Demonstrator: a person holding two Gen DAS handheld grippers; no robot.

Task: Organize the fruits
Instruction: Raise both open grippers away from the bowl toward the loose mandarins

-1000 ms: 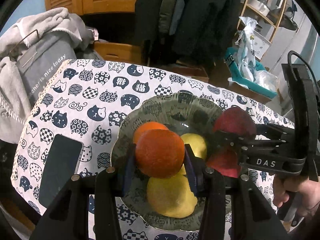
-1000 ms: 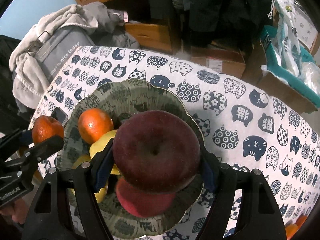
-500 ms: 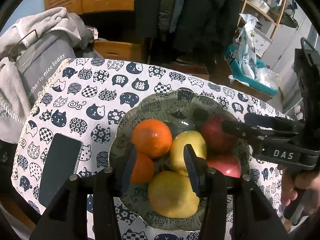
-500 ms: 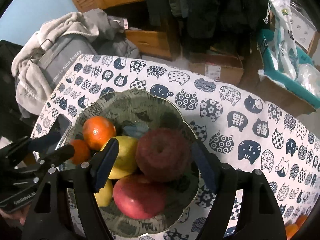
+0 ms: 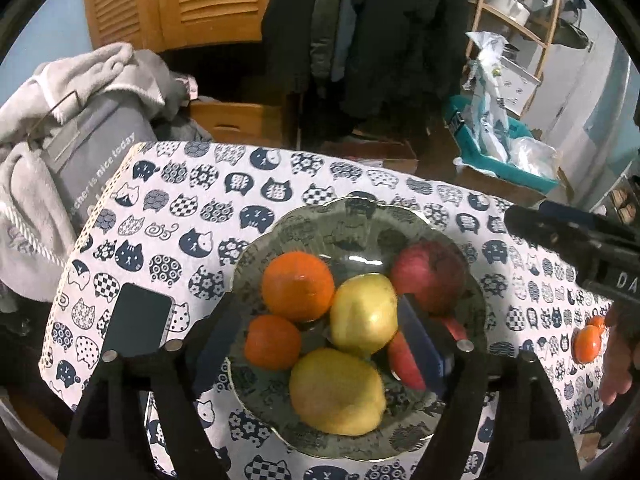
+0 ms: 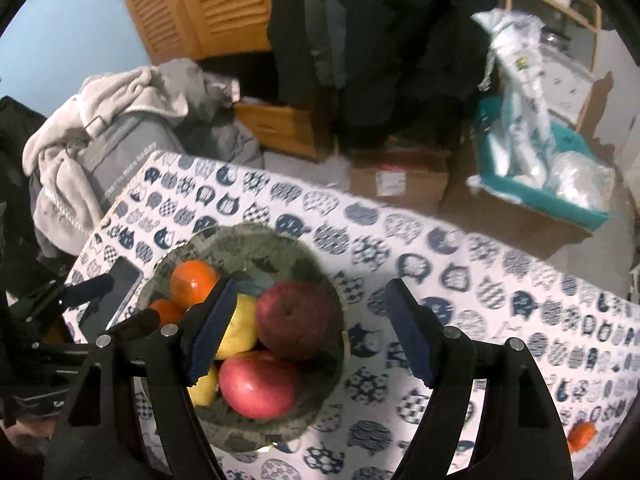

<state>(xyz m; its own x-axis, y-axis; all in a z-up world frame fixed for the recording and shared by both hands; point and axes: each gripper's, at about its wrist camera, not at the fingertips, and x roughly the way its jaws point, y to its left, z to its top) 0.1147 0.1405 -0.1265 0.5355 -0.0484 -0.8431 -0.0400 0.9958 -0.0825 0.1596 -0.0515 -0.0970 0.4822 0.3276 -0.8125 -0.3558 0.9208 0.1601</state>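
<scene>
Green patterned bowl [image 5: 288, 232] on cat-print tablecloth [image 5: 192, 200] holds two oranges [image 5: 298, 286], two yellow fruits [image 5: 336, 392], two red apples [image 5: 430, 276]. Left gripper [image 5: 320, 340] and right gripper [image 6: 310, 328] hover above it, jaws wide apart, gripping nothing. Loose orange [image 5: 587, 342] sits well right of bowl; phone [image 5: 138, 324] just left.

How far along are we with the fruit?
Mostly done: the bowl holds two oranges, two yellow fruits and two red apples. Left gripper and right gripper are open and empty. One loose orange sits on the tablecloth.
</scene>
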